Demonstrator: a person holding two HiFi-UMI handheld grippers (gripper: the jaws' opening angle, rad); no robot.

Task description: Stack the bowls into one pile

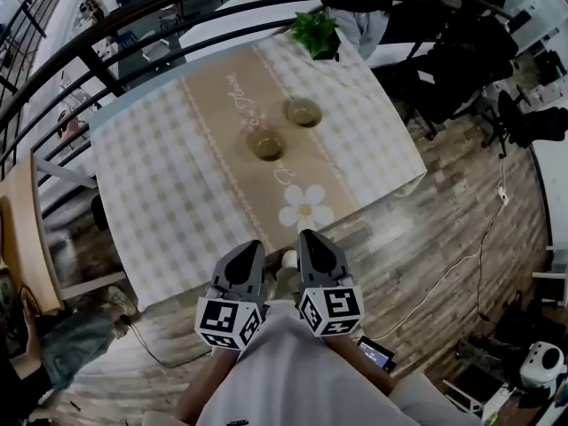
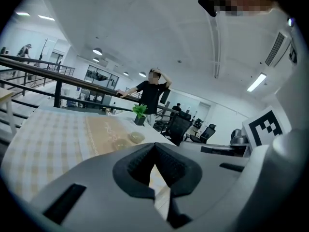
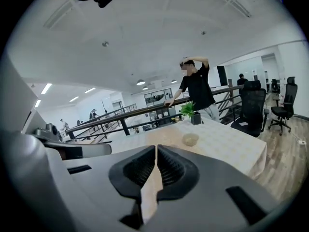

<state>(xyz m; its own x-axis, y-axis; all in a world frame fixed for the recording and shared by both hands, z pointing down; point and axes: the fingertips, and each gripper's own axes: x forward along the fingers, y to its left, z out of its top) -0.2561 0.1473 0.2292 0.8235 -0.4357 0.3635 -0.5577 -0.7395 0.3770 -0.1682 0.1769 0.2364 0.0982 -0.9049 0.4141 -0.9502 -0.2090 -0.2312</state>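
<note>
Two greenish bowls stand apart on the beige runner: one [image 1: 266,144] nearer me, the other [image 1: 303,112] farther and to the right. The left gripper view shows both bowls, the far one [image 2: 136,137] and the near one [image 2: 119,144], small and distant. The right gripper view shows a single bowl [image 3: 190,139]. My left gripper [image 1: 251,248] and right gripper [image 1: 309,236] hang side by side near the table's front edge, well short of the bowls. The left gripper [image 2: 154,146] and right gripper [image 3: 157,149] are shut with nothing held.
A checked cloth covers the table [image 1: 160,167]. A small potted plant [image 1: 315,34] sits at the far edge, and a person in black [image 3: 197,88] stands behind it. Office chairs [image 1: 444,69] stand to the right. A dark railing [image 1: 98,56] runs along the far left.
</note>
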